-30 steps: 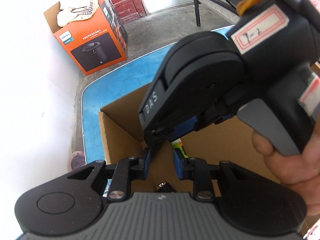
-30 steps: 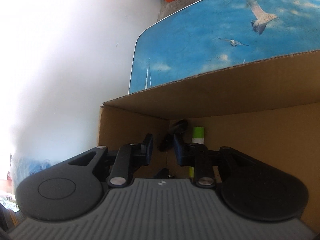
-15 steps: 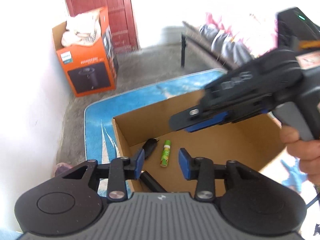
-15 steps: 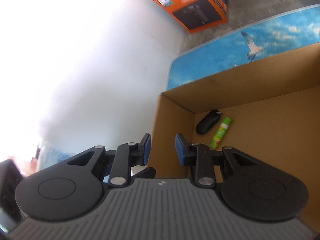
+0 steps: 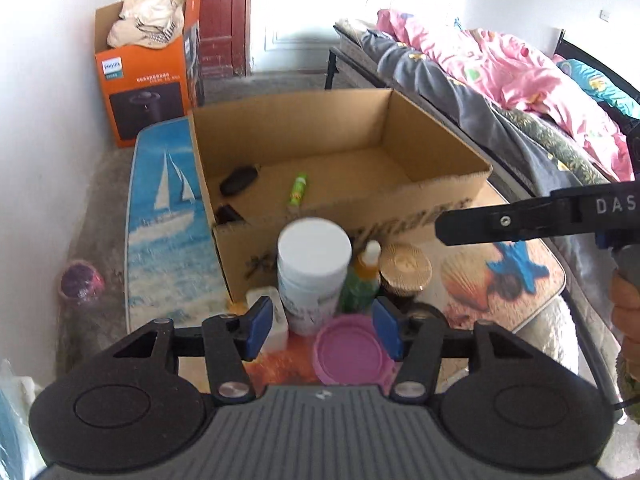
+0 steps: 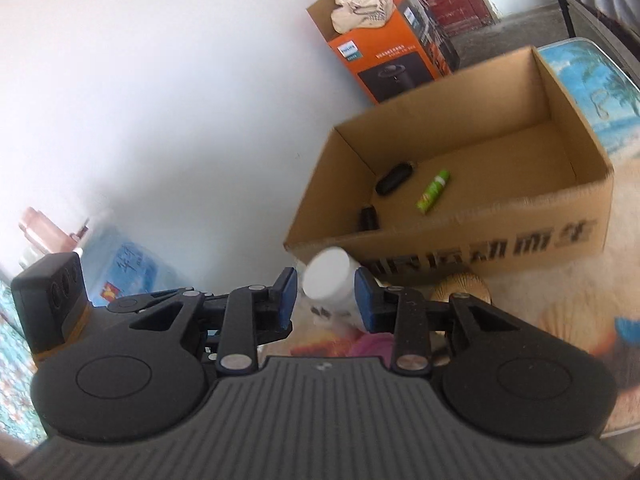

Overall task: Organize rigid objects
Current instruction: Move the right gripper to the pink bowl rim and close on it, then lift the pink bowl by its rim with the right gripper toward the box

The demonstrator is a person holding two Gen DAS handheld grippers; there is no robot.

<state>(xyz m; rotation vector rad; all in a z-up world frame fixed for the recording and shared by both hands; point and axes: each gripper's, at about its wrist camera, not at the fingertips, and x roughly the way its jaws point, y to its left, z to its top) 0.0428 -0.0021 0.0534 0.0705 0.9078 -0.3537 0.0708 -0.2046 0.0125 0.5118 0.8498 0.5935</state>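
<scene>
An open cardboard box (image 5: 440,196) stands on the printed table. Inside lie a black oval object (image 5: 238,180), a green tube (image 5: 298,194) and a small black item (image 5: 226,213); the box also shows in the right wrist view (image 6: 460,240). In front of the box stand a white-lidded jar (image 5: 314,276), a green bottle (image 5: 362,280), a gold-lidded jar (image 5: 405,268), a pink lid (image 5: 348,350) and a small white item (image 5: 268,312). My left gripper (image 5: 322,330) is open and empty above these. My right gripper (image 6: 326,294) is open, hovering over the white-lidded jar (image 6: 330,276).
An orange box (image 5: 148,80) with cloth on top stands on the floor at the far left by the white wall. A bed (image 5: 500,76) with pink bedding runs along the right side. A dark red door (image 5: 224,12) is at the back.
Both grippers have pulled up and back out of the box to the objects in front of it. The left gripper has opened wider. The black items and the green tube stay in the box.
</scene>
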